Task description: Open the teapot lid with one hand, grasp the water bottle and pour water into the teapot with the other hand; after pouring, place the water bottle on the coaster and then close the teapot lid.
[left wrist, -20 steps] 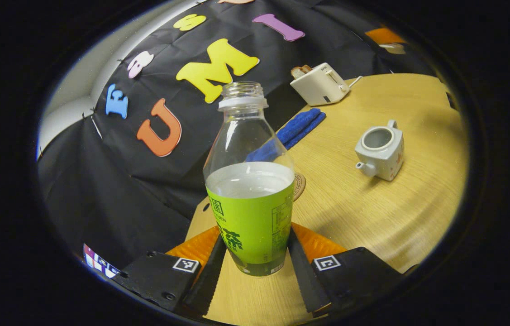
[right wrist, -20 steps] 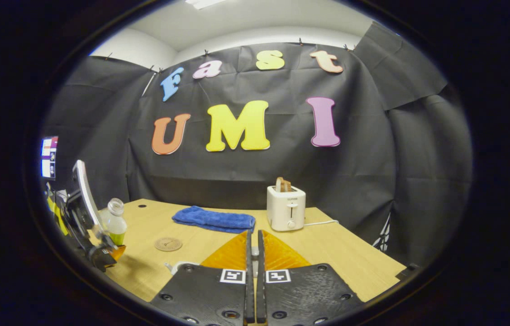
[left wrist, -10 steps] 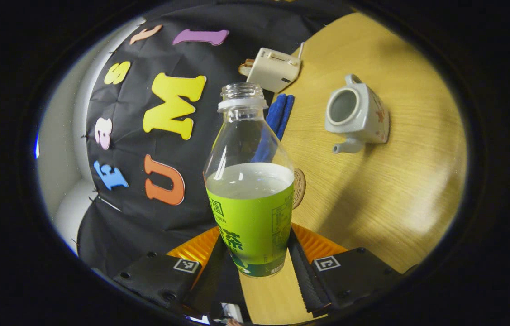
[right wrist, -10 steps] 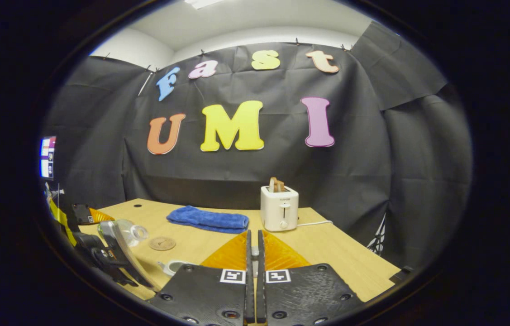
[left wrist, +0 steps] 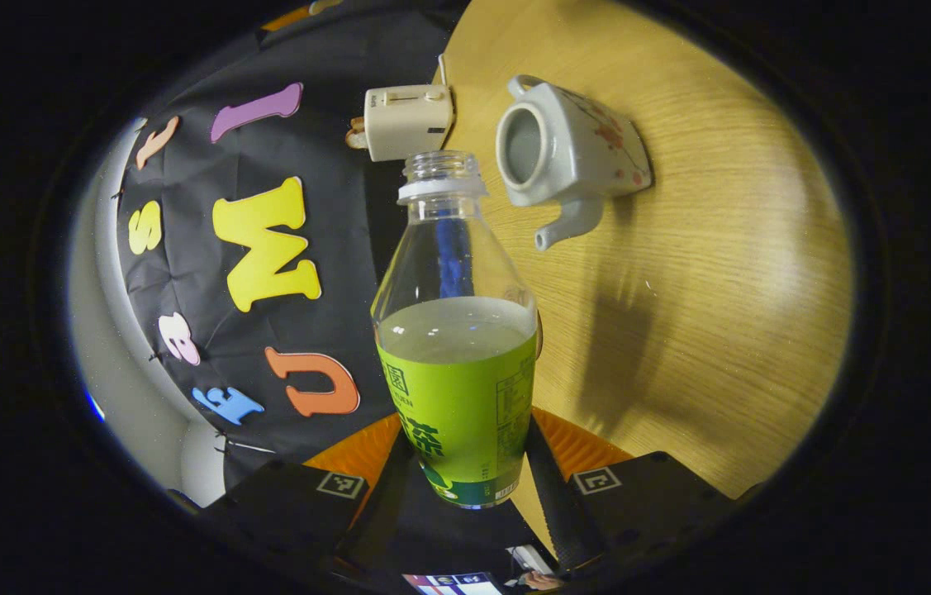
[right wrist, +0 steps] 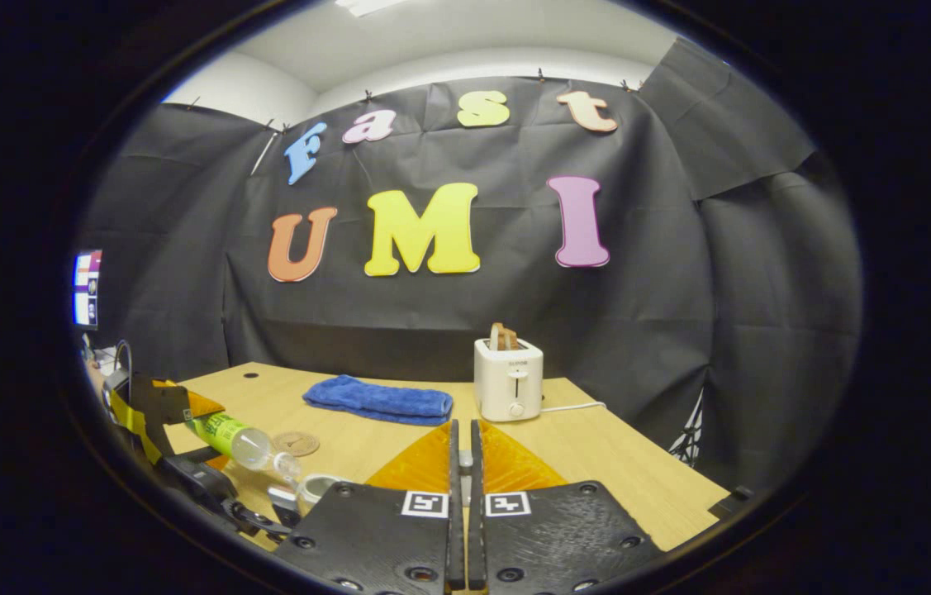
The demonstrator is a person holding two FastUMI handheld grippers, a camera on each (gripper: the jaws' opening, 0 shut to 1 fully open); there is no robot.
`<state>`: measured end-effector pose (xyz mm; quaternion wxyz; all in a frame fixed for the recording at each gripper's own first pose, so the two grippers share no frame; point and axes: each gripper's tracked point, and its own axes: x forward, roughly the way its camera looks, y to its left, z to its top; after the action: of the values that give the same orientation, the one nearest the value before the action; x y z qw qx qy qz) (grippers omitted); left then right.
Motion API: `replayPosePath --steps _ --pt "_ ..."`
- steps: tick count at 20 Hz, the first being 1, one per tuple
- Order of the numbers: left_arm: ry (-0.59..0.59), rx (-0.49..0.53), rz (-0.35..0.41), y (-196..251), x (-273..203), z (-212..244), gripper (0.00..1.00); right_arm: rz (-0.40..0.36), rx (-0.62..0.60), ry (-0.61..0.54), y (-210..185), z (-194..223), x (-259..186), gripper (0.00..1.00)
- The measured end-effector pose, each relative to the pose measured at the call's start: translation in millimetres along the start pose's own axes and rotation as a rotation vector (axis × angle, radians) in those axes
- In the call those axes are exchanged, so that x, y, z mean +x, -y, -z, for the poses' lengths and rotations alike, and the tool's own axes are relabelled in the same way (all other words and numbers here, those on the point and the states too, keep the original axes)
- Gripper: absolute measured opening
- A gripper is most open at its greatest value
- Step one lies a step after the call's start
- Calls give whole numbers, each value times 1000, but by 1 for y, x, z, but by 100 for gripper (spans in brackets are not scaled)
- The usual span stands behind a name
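Water bottle (left wrist: 455,364) (uncapped, part full) sits clamped in our left gripper (left wrist: 465,487), tipped toward the lidless teapot (left wrist: 568,149) on the worktop (left wrist: 705,273). Our right gripper (right wrist: 460,496) is pressed together; what it pinches, we cannot tell.

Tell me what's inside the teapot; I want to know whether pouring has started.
The lid is off the teapot. Through its opening the left gripper view shows a bare pale inner wall and no water; the bottom is hidden. The water bottle, clamped in the left gripper, is tilted toward it.
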<state>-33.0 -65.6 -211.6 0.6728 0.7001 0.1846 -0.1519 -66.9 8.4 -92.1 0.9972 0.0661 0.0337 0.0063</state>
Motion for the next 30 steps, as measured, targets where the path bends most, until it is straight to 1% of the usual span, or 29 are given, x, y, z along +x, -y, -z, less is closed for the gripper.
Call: replayPosePath --steps 7,13,23,25,26,29,30 --pt "-30 173 -36 -14 0 -6 76 5 -1 -3 3 1 0 1" --pt "-42 300 -79 -31 -2 -11 76 -5 10 -12 2 2 1 2" --pt "-68 433 -142 -54 -7 -13 76 -11 20 -11 6 0 -1 1" --pt "-77 464 -158 -59 -7 -14 73 -11 20 -12 6 1 -1 1" --pt "-80 477 -159 -60 -6 -14 76 -10 21 -13 7 1 0 1" --pt "-86 507 -175 -64 -7 -13 76 -11 22 -17 7 2 0 2" --pt "-85 517 -181 -64 -8 -16 78 -12 22 -18 7 3 0 2"
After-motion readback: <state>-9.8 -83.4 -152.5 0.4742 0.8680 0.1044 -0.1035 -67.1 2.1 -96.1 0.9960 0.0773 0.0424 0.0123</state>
